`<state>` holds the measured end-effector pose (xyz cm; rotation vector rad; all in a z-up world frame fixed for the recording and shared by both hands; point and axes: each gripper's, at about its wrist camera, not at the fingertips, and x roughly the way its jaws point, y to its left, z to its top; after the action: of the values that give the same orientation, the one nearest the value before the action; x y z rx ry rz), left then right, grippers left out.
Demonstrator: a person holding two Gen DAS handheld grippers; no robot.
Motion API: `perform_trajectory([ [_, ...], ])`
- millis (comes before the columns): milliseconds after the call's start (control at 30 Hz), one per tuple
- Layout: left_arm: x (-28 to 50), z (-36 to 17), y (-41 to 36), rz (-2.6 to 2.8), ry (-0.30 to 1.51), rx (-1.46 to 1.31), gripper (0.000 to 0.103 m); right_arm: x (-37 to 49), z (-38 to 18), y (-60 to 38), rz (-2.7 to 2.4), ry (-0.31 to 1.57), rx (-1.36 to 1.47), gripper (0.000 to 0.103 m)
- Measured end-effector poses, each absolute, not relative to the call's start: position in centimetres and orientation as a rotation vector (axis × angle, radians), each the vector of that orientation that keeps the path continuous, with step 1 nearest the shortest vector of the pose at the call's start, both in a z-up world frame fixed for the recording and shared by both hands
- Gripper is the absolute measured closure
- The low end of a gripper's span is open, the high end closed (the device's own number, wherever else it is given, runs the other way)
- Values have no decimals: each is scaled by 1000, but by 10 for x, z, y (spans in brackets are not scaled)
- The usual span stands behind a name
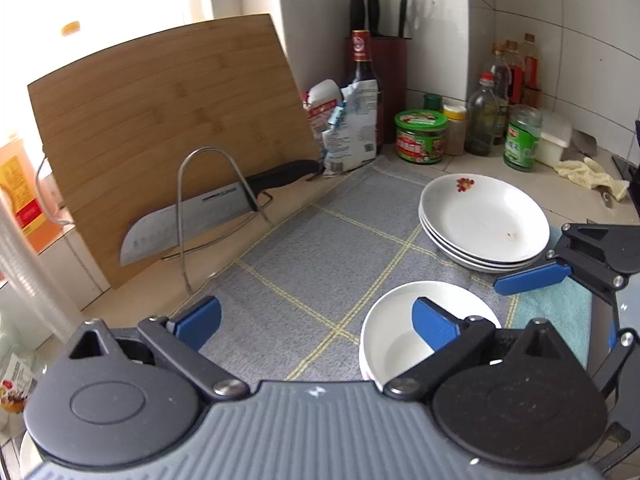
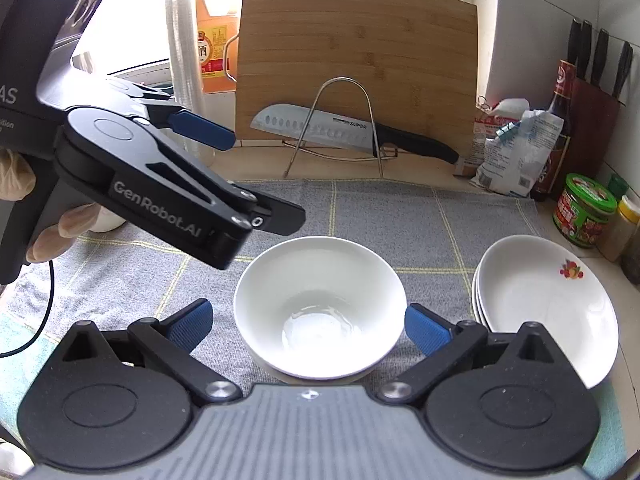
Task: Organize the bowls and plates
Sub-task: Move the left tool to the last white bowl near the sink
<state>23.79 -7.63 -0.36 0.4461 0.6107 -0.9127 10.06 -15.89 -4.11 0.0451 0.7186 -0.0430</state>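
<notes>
A white bowl sits upright on the grey checked mat, apparently nested on a second one whose rim shows beneath it. My right gripper is open, its blue fingers either side of the bowl, the left pad clear of the rim and the right pad close to it. A stack of three white plates with a red fruit print lies to the right. My left gripper, held by a gloved hand, hangs open above the mat, left of the bowl. In the left wrist view the left gripper holds nothing, beside bowl and plates.
A bamboo cutting board leans at the back with a knife in a wire rack. Bottles, jars, bags and a knife block crowd the right corner. A teal cloth lies under the mat's near right edge.
</notes>
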Motion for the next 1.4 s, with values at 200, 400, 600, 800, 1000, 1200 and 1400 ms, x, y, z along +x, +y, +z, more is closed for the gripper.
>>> perform_trajectory([
  [200,234,0,-36,-715,656,348,2,110,-35,-159,55,694,4,0],
  [400,231,-5,12,-538,727,255,2,126,-31,-145,201,680,-51,0],
  [600,237,-11,63,-436,758,210,2,144,-30,-112,291,681,-100,0],
  [800,260,-22,107,-453,783,216,2,163,-33,-70,308,704,-123,0],
  [1000,295,-30,144,-514,814,268,2,187,-40,-25,291,745,-125,0],
  [1200,330,-39,161,-558,855,282,2,211,-47,10,304,770,-162,0],
  [1400,357,-44,160,-595,874,261,2,245,-53,36,347,773,-203,0],
])
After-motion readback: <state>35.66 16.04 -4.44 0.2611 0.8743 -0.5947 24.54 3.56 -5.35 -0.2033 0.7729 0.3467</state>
